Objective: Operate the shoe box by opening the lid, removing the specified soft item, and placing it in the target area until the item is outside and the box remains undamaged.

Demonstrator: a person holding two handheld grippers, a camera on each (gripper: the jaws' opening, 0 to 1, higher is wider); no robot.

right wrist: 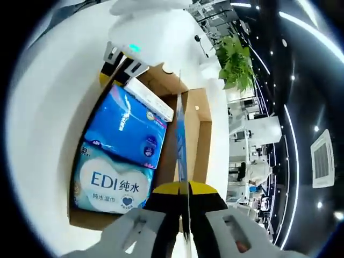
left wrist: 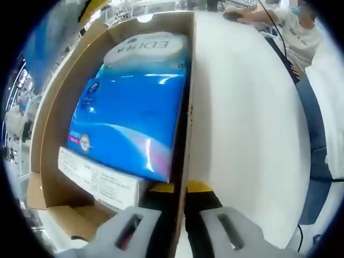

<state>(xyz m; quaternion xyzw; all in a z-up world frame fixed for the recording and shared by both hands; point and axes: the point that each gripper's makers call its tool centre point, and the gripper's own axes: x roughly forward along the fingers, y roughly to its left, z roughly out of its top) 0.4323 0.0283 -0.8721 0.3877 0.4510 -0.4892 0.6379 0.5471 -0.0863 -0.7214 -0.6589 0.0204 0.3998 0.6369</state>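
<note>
One open cardboard shoe box (left wrist: 59, 123) sits on a white table (left wrist: 247, 134), and one soft blue pack of wet wipes (left wrist: 129, 115) lies inside it, beside one white printed carton (left wrist: 97, 180). In the left gripper view, the left tongs (left wrist: 180, 228) straddle the box's side wall, one jaw inside the box and one outside, clenched on that thin wall. A seated person (left wrist: 293, 29) is at the far end of the table.

In the right gripper view, the same shoe box (right wrist: 201, 134) holds the wipes pack (right wrist: 121, 156), labelled "EDI", with the white carton (right wrist: 150, 99) at its far end. The right tongs (right wrist: 185, 228) are pinched on the raised lid (right wrist: 181, 145), seen edge-on between the jaws. The left tongs (right wrist: 121, 64) grip the opposite end of the box. One potted plant (right wrist: 236, 62) stands behind.
</note>
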